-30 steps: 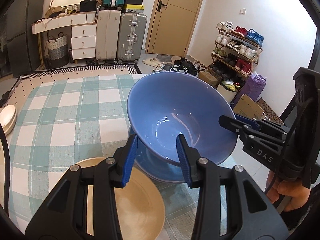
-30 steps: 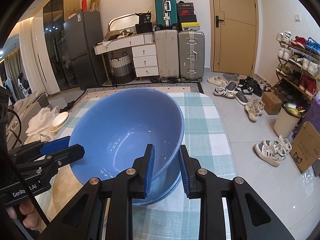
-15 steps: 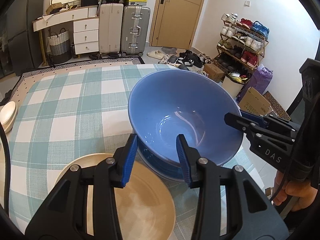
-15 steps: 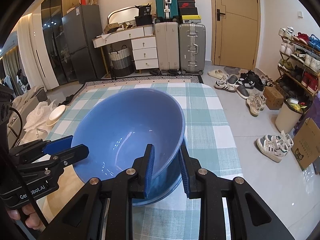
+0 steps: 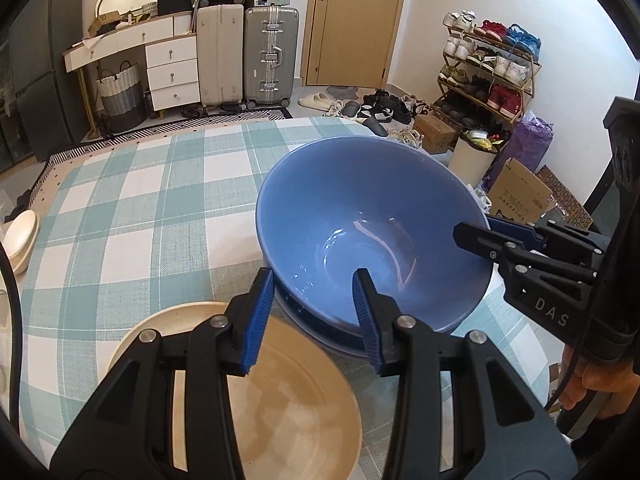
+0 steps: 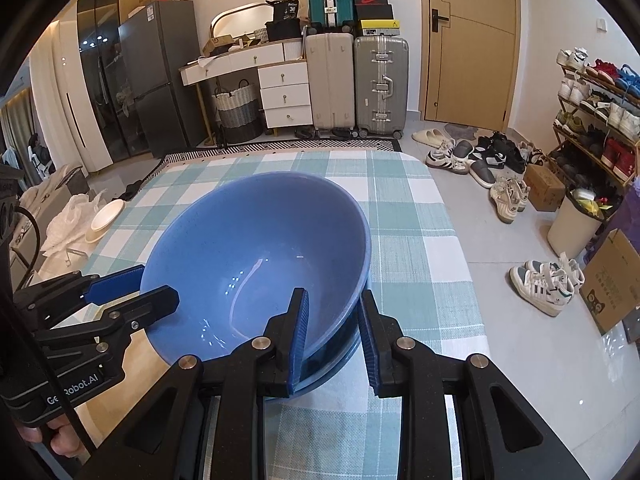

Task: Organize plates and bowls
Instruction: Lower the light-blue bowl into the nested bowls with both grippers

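Note:
A large blue bowl (image 5: 372, 224) sits nested on a blue plate (image 5: 320, 336) on the checked tablecloth; it also shows in the right wrist view (image 6: 256, 256). My left gripper (image 5: 314, 320) is open, its fingers astride the bowl's near rim without pressing it. My right gripper (image 6: 334, 336) is open, its fingers astride the bowl's right rim with a gap on each side. A beige plate (image 5: 280, 412) lies under my left gripper.
A small cream bowl (image 5: 20, 236) sits at the table's left edge, also in the right wrist view (image 6: 106, 216). The table's right edge (image 6: 460, 248) drops to a floor with shoes, a bin and a cardboard box. Suitcases and a dresser stand beyond.
The bowl has come down onto the blue plate. My right gripper, which pinched the bowl's rim, has opened. My left gripper stays open.

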`<state>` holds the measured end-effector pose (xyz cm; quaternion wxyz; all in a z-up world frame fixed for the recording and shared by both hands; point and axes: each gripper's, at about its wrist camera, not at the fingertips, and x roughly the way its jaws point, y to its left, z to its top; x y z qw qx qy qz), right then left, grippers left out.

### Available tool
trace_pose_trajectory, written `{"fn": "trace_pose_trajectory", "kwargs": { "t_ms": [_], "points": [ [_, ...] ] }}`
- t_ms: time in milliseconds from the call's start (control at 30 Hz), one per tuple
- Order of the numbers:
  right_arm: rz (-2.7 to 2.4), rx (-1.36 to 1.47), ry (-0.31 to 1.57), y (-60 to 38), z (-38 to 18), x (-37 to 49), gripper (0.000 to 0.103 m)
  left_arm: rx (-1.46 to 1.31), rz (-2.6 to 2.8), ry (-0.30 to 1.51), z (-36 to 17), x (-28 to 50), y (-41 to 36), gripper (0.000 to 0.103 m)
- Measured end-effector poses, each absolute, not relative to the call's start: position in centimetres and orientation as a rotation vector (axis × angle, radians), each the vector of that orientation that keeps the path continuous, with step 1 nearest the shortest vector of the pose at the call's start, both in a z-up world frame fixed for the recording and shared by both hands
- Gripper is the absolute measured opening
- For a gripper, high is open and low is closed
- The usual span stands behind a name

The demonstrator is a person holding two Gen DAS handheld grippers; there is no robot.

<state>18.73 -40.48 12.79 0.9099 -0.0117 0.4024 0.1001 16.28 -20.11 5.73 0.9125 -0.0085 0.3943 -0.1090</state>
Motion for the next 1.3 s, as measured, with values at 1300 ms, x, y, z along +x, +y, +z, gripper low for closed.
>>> {"fn": "trace_pose_trajectory", "kwargs": {
  "t_ms": [1300],
  "points": [
    [0.175, -0.087, 0.872, -40.0, 10.8, 18.2, 0.029, 0.038, -0.229, 0.857, 3.0, 17.1, -21.0, 0.040]
  ]
}}
